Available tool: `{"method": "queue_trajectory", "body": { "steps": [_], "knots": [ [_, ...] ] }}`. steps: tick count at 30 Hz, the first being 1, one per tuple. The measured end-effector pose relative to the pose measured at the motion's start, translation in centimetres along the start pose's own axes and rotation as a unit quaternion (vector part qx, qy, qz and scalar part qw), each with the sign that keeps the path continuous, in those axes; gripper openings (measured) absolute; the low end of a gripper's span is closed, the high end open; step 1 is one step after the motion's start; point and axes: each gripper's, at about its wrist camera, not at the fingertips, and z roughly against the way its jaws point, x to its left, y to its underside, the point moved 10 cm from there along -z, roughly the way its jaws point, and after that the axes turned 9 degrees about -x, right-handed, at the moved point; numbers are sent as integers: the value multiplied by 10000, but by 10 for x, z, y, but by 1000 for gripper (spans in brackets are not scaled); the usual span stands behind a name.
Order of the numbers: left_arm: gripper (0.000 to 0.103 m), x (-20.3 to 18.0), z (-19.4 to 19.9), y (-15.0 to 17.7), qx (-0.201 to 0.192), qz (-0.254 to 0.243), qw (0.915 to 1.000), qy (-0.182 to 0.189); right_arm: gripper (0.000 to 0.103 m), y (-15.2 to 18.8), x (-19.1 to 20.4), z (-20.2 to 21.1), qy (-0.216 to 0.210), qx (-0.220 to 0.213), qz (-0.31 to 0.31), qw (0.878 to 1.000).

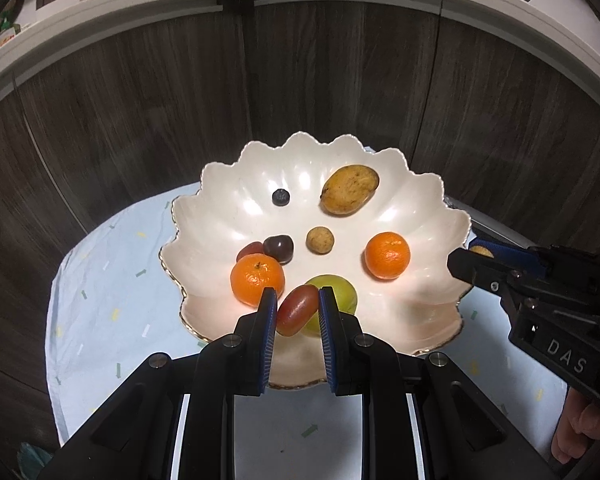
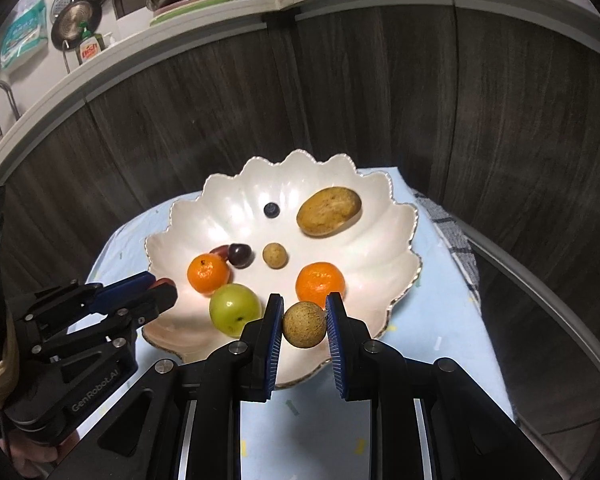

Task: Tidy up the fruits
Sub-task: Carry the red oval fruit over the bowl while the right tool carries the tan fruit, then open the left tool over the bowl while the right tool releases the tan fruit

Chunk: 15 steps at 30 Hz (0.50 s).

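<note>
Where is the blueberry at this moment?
The blueberry lies alone toward the far side of the white scalloped bowl, left of the big yellowish oval fruit in both wrist views, touching no other fruit.

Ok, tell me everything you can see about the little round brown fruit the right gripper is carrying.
The round brown fruit is a small ball with a dull, tan, finely speckled skin that looks rough and dry. The right gripper holds it, its blue ribbed pads pressing on its left and right sides. It hangs over the near rim of the white scalloped bowl, touching nothing else. From the left wrist view only a sliver shows.
</note>
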Motion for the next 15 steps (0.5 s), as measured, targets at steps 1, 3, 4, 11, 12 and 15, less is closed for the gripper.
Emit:
{"method": "queue_trajectory", "body": {
  "steps": [1,3,4,11,12,15],
  "knots": [
    [22,1,-2,1,19,5,10000,-12,23,2,1,-2,-9,33,0,10000],
    [22,2,-6,3,65,9,10000,-20,23,5,2,-7,-26,94,14,10000],
    [22,3,-7,4,82,15,10000,-22,23,6,3,-9,-44,132,22,9999],
    [42,8,-11,4,57,92,9999,-121,28,11,4,-18,-93,327,40,9994],
    [43,9,-11,4,59,89,9999,-131,35,10,2,-17,-69,314,37,9995],
    [51,11,-10,4,91,116,9997,-187,51,7,-1,-15,40,250,50,9997]
  ]
}}
